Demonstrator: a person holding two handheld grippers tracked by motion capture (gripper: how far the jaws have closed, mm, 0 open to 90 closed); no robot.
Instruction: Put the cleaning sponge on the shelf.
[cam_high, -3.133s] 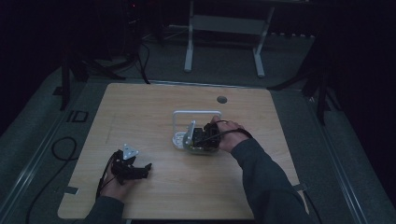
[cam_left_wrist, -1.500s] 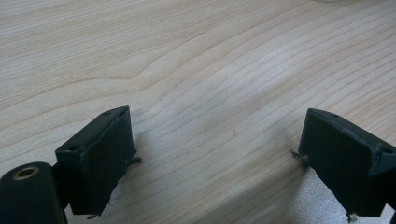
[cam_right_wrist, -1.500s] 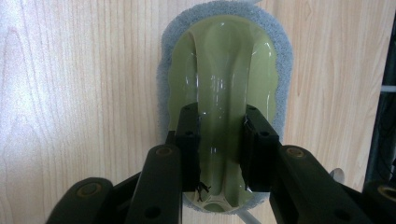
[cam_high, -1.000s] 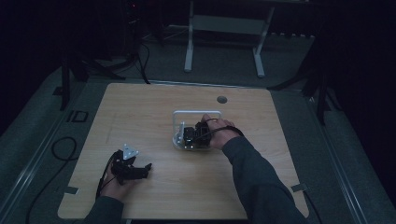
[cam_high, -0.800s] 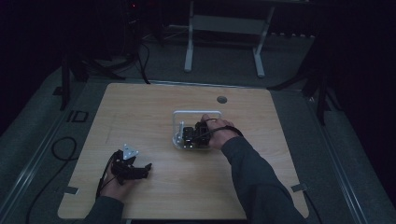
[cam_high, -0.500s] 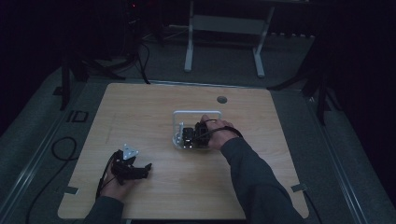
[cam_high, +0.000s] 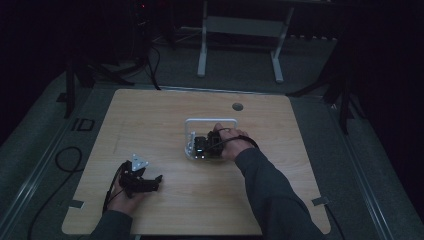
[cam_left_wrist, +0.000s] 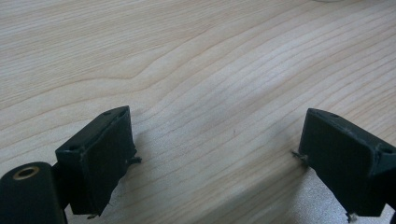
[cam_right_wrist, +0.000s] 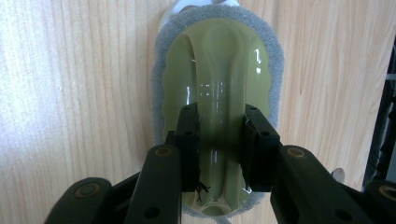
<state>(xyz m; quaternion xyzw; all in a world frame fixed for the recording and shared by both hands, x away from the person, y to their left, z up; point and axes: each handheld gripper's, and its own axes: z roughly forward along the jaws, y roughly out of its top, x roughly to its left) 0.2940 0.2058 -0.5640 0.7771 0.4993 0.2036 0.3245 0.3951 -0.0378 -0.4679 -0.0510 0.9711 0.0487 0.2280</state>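
- The scrubbing brush (cam_right_wrist: 217, 88), an olive-green glossy plastic body with a raised handle ridge and a grey scouring pad around its rim, is seen lying in the clear tray (cam_high: 192, 131) near the middle of the wooden table (cam_high: 280, 200).
- The right gripper (cam_right_wrist: 219, 149) is clamped on the handle ridge, one black jaw pressed against each flank.
- The brush is judged light; its shell looks stiff and smooth, so slipping under a weak grip is likely, while the pad edge appears soft and yielding. The ridge is judged the best place to be gripped.
- The left gripper (cam_left_wrist: 212, 154) is held over bare table at the near left, its jaws wide apart with nothing between them.
- In the high view, the brush is largely hidden under the right hand (cam_high: 231, 145) and dim light; the tray's contents cannot be made out there.
- The brush's underside is hidden.
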